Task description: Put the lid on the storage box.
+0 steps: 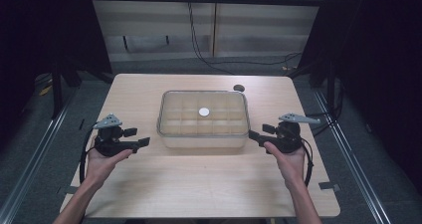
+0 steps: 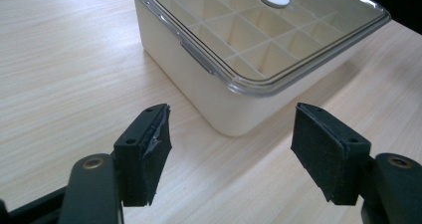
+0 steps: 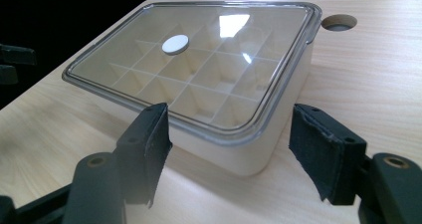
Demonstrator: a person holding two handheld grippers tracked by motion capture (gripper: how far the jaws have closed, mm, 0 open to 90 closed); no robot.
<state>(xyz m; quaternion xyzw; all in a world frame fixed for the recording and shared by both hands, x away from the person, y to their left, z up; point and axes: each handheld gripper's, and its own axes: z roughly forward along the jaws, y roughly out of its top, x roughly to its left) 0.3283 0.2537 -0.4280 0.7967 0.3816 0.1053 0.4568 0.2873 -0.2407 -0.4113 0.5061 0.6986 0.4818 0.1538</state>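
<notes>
High view: box [image 1: 203, 134] sits at mid-bench [image 1: 199, 189], cream body, clear lid [image 1: 219, 109] on top, gridded compartments visible through the lid. White round disc [image 1: 204, 112] at the lid's centre. Round hole [image 1: 239, 88] in the bench just beyond the box's far right corner.

Left gripper [image 1: 139, 143] held in the left hand [image 1: 102, 162], just left of the box's near left corner, not touching it. Right gripper [image 1: 255, 135] held in the right hand [image 1: 288, 159], just right of the box's near right corner, tip close to the wall; contact cannot be told from this view.

Left gripper view: jaws spread wide, nothing between them; a box corner [image 2: 234, 119] lies ahead between the pads, apart from both.

Right gripper view: jaws also spread wide and empty; the box's near corner [image 3: 244, 159] lies between them, lid rim [image 3: 234, 132] just above pad level. No pad touches the box.
</notes>
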